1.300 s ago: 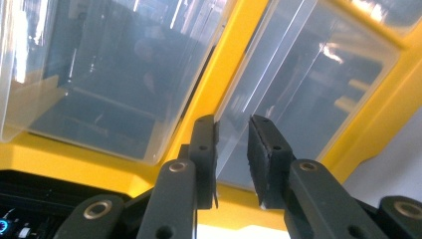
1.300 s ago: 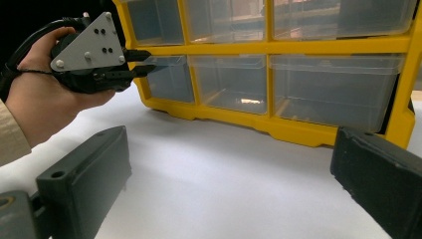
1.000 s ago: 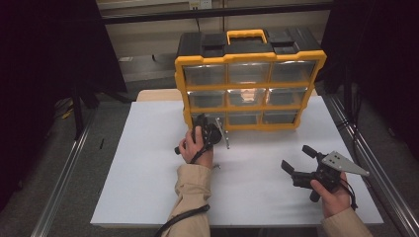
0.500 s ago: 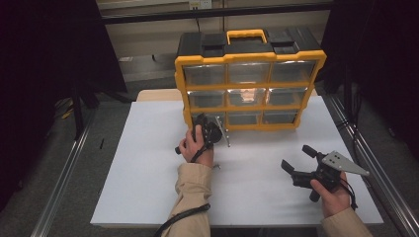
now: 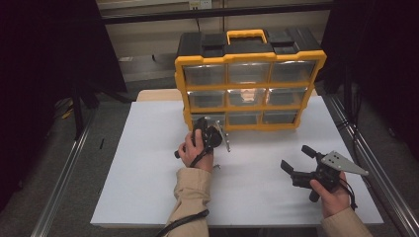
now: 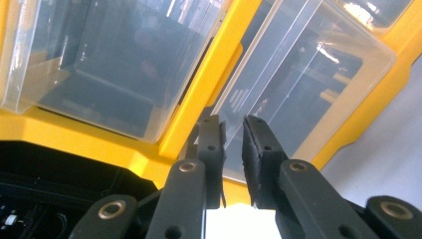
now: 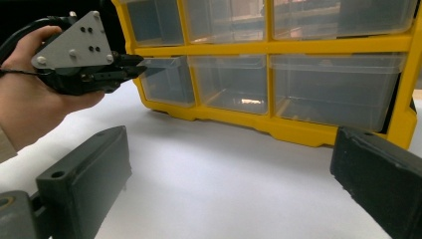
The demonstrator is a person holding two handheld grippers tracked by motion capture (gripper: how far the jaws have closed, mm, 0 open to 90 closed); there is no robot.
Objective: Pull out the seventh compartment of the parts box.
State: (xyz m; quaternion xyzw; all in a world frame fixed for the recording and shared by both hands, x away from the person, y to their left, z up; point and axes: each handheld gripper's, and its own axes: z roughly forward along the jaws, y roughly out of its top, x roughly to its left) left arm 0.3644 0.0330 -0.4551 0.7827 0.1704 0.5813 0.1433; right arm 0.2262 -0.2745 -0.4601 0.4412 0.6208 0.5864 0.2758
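Note:
A yellow-and-black organizer [image 5: 249,58] with several clear drawers stands at the back of the white table [image 5: 148,168]. My left gripper [image 5: 208,126] is at its bottom-left drawer [image 5: 211,118]. The right gripper view shows the left gripper [image 7: 142,62] pinching the top lip of that drawer [image 7: 166,82]. In the left gripper view my jaws [image 6: 232,137] are nearly together on the clear front edge of the drawer [image 6: 308,84]. My right gripper [image 5: 296,158] hovers over the table's front right, open and holding nothing, its jaws [image 7: 229,174] wide apart and facing the organizer [image 7: 278,47].
The white table top ends at metal rails [image 5: 64,173] on both sides, with dark floor beyond. The organizer has a yellow carry handle [image 5: 245,33] on top. Bare table lies between the two hands.

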